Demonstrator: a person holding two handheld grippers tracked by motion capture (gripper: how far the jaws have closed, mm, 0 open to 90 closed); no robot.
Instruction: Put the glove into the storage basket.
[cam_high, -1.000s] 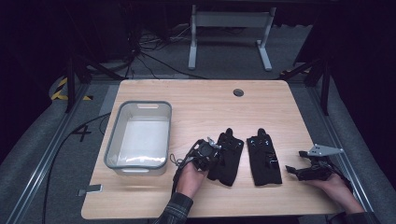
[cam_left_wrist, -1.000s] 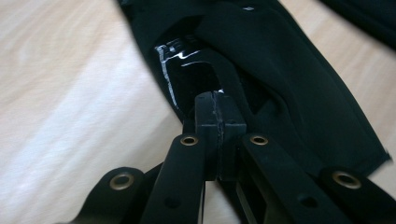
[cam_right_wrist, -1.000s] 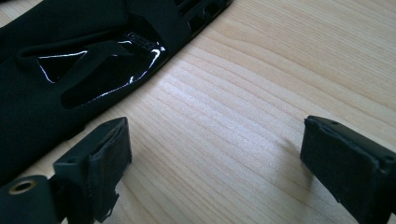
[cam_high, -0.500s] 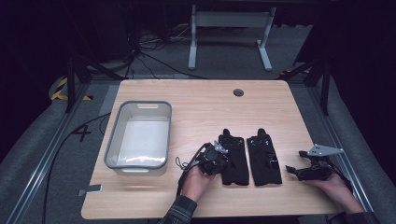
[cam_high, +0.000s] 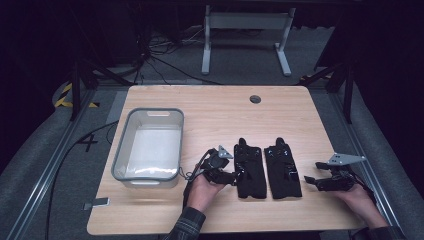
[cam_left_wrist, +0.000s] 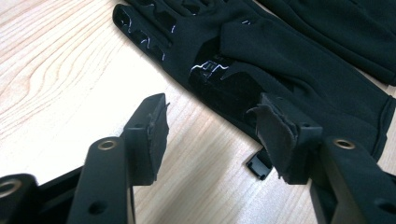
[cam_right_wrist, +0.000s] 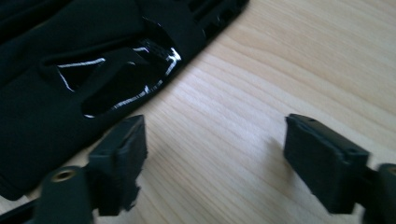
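Two black gloves lie flat side by side on the wooden table (cam_high: 210, 115), the left glove (cam_high: 249, 170) and the right glove (cam_high: 282, 167). My left gripper (cam_high: 231, 175) sits at the left glove's left edge, and its jaws have just been opening. In the left gripper view the left gripper (cam_left_wrist: 210, 126) is open. The left glove (cam_left_wrist: 289, 60) lies just ahead of the pads, and neither pad presses on it. My right gripper (cam_high: 312, 181) rests right of the right glove. In the right gripper view its jaws (cam_right_wrist: 215, 158) have just been closing a little but stand open over bare wood, with the right glove (cam_right_wrist: 70, 79) to their left.
A grey plastic bin (cam_high: 150, 145) stands on the left part of the table, close to my left hand. A round cable hole (cam_high: 255, 99) sits near the far edge. A small black clip (cam_left_wrist: 259, 165) pokes out by the left glove's cuff. A metal frame (cam_high: 245, 35) stands beyond the table.
The left gripper swung the left glove from a tilted pose to lie straight beside the right glove, then opened and let it go. The right hand stayed put.
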